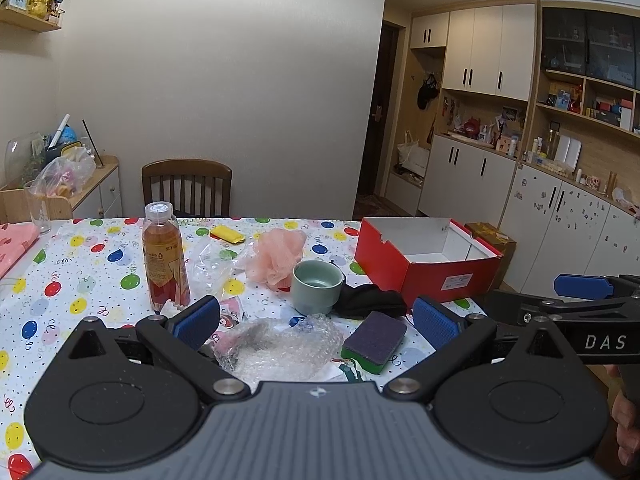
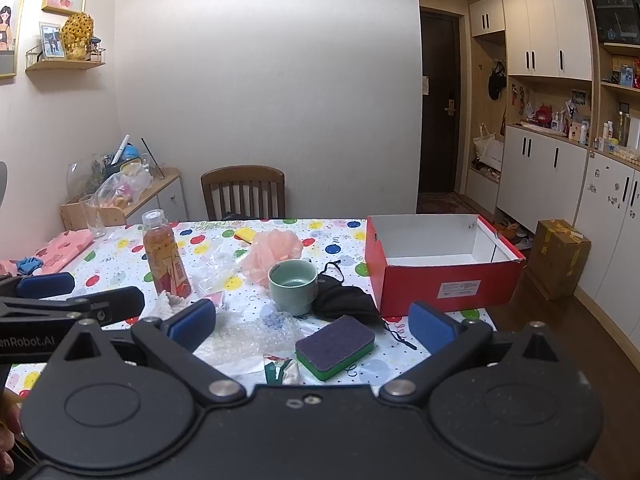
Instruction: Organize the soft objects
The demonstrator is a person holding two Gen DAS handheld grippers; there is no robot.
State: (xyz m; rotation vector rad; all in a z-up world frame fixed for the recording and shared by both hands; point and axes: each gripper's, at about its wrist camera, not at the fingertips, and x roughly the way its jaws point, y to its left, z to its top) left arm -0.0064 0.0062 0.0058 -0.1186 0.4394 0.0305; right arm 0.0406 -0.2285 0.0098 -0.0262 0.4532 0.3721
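Right wrist view shows the sponge (image 2: 335,347) lying on the desk (image 2: 120,256) just ahead between the right gripper (image 2: 312,326) fingers (spread apart, empty), long axis angled toward the red box (image 2: 448,280), left gripper (image 1: 316,320) likewise open.

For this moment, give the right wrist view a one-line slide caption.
Open right gripper hovers over purple-and-green sponge beside pale green ceramic cup, black fabric mask and empty red cardboard box.
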